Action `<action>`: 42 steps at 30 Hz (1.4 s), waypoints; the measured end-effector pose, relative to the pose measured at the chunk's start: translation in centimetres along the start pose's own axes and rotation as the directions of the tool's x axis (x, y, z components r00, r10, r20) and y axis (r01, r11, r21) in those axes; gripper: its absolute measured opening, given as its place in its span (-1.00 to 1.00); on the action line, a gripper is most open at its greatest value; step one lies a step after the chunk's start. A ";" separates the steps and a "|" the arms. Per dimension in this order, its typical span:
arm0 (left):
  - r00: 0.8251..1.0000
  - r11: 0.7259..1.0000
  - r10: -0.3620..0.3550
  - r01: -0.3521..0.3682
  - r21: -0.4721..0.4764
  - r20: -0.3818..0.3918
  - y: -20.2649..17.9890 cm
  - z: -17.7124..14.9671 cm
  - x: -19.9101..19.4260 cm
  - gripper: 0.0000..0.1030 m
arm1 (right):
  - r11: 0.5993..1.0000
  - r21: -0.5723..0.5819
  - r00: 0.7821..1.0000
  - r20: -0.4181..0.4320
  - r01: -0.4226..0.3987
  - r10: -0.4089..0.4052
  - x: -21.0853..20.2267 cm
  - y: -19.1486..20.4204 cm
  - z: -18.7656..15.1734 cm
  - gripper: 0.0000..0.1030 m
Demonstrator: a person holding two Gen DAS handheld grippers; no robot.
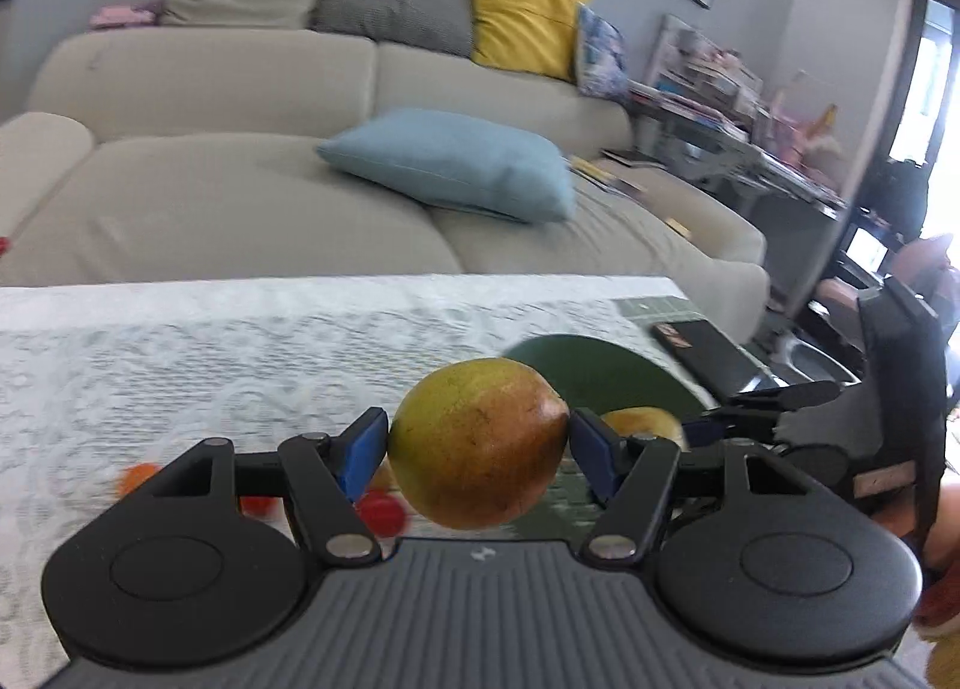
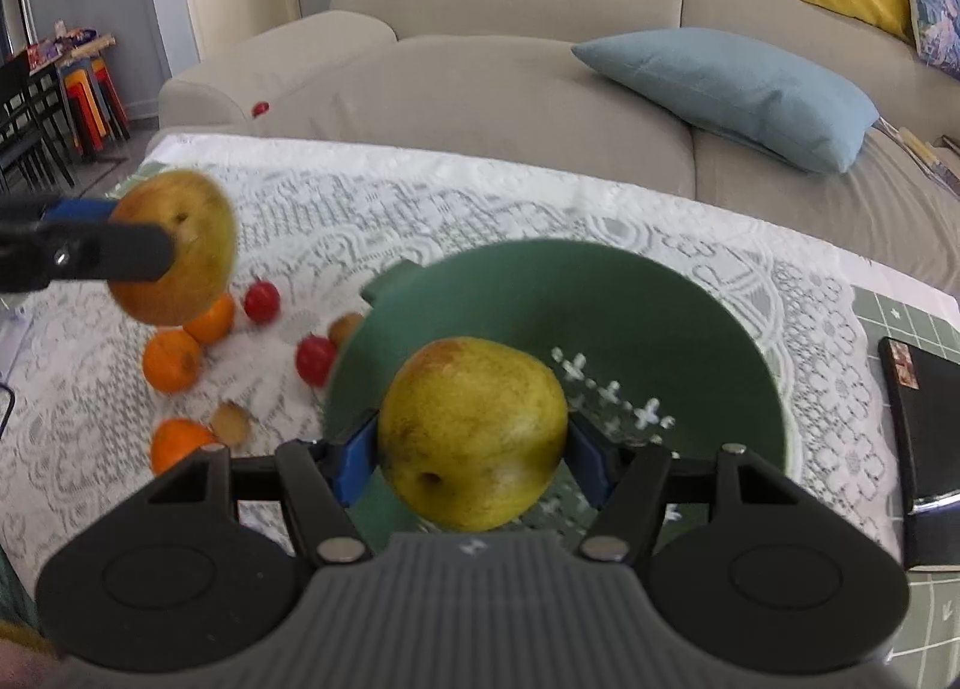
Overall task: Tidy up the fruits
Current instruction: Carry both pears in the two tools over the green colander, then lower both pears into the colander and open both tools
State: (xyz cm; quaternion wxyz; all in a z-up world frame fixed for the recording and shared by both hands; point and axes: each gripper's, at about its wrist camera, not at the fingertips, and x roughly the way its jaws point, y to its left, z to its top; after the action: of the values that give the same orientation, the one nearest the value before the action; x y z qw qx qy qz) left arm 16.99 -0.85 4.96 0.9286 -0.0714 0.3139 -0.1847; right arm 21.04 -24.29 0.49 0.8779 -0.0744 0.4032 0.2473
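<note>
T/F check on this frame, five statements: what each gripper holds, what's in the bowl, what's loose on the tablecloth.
1. The left gripper is shut on a pear. True.
2. The right gripper is open with nothing in it. False: it is shut on a second pear.
3. The right gripper's pear is over the green bowl. True.
4. The bowl is full of oranges. False: the oranges lie on the lace tablecloth, left of the bowl.
5. Small red fruits lie on the tablecloth. True.
</note>
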 end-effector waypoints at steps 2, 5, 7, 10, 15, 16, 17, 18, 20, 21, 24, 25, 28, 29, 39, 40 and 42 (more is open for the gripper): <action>0.999 0.999 -0.035 0.035 -0.010 -0.022 -0.7 0.4 1.3 0.48 | 1.000 -0.011 1.000 -0.010 0.002 -0.002 0.1 -0.4 -0.2 0.22; 0.997 0.999 -0.050 0.050 0.003 -0.053 -1.8 0.9 3.2 0.48 | 1.000 -0.029 0.999 -0.033 0.003 -0.004 0.3 -0.9 -0.3 0.22; 0.996 0.998 -0.053 0.055 0.019 -0.073 -2.5 1.0 4.2 0.48 | 0.999 -0.046 0.999 -0.052 0.000 -0.002 0.7 -1.2 -0.3 0.22; 0.992 0.997 -0.061 0.066 0.037 -0.109 -3.0 1.0 5.5 0.48 | 0.998 -0.060 0.996 -0.085 -0.023 0.017 1.4 -1.7 -0.3 0.22; 0.981 0.995 -0.043 0.059 0.076 -0.188 -3.7 1.0 7.8 0.48 | 0.996 -0.076 0.988 -0.149 -0.050 0.038 2.7 -2.4 -0.1 0.22; 0.979 0.995 -0.041 0.058 0.080 -0.202 -3.8 1.0 8.2 0.48 | 0.995 -0.081 0.987 -0.158 -0.052 0.039 3.0 -2.4 0.0 0.22; 0.976 0.995 -0.039 0.057 0.080 -0.213 -3.8 0.9 8.6 0.48 | 0.995 -0.083 0.985 -0.171 -0.054 0.039 3.3 -2.5 0.0 0.22; 0.973 0.995 -0.036 0.055 0.081 -0.228 -3.7 0.9 9.0 0.48 | 0.995 -0.086 0.983 -0.182 -0.056 0.040 3.5 -2.5 0.0 0.22; 0.969 0.994 -0.022 0.047 0.095 -0.245 -3.7 0.7 9.6 0.49 | 0.994 -0.089 0.979 -0.201 -0.062 0.043 3.9 -2.7 0.2 0.22; 0.968 0.993 -0.017 0.045 0.107 -0.249 -3.8 0.7 9.6 0.49 | 0.994 -0.091 0.976 -0.212 -0.064 0.043 4.3 -2.8 0.2 0.22; 0.961 0.991 -0.020 0.056 0.123 -0.276 -4.2 0.8 10.1 0.49 | 0.992 -0.101 0.970 -0.239 -0.070 0.044 4.8 -2.9 0.2 0.22; 0.958 0.989 -0.015 0.055 0.135 -0.285 -4.4 0.8 10.3 0.49 | 0.993 -0.096 0.968 -0.247 -0.074 0.048 4.9 -3.0 0.3 0.22; 0.951 0.982 0.014 0.046 0.185 -0.309 -5.1 0.6 11.1 0.49 | 0.992 -0.083 0.959 -0.273 -0.097 0.071 5.3 -3.4 0.4 0.22; 0.948 0.979 0.017 0.048 0.196 -0.318 -5.2 0.4 11.3 0.49 | 0.991 -0.077 0.955 -0.284 -0.107 0.081 5.5 -3.5 0.5 0.22; 0.925 0.964 0.070 0.033 0.263 -0.373 -6.2 0.3 12.5 0.49 | 0.988 -0.061 0.928 -0.356 -0.139 0.109 6.5 -3.7 0.9 0.22; 0.924 0.963 0.075 0.030 0.266 -0.375 -6.2 0.3 12.6 0.49 | 0.988 -0.058 0.925 -0.364 -0.142 0.112 6.6 -3.6 0.9 0.22; 0.921 0.962 0.085 0.023 0.271 -0.380 -6.2 0.3 12.7 0.49 | 0.988 -0.053 0.920 -0.374 -0.146 0.116 6.7 -3.5 0.9 0.22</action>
State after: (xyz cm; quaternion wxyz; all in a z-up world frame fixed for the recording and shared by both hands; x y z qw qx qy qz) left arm 24.66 -11.50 -0.33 0.8517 0.0988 0.4646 -0.2212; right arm 27.07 -24.55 -4.11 0.7641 -0.1273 0.5550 0.3030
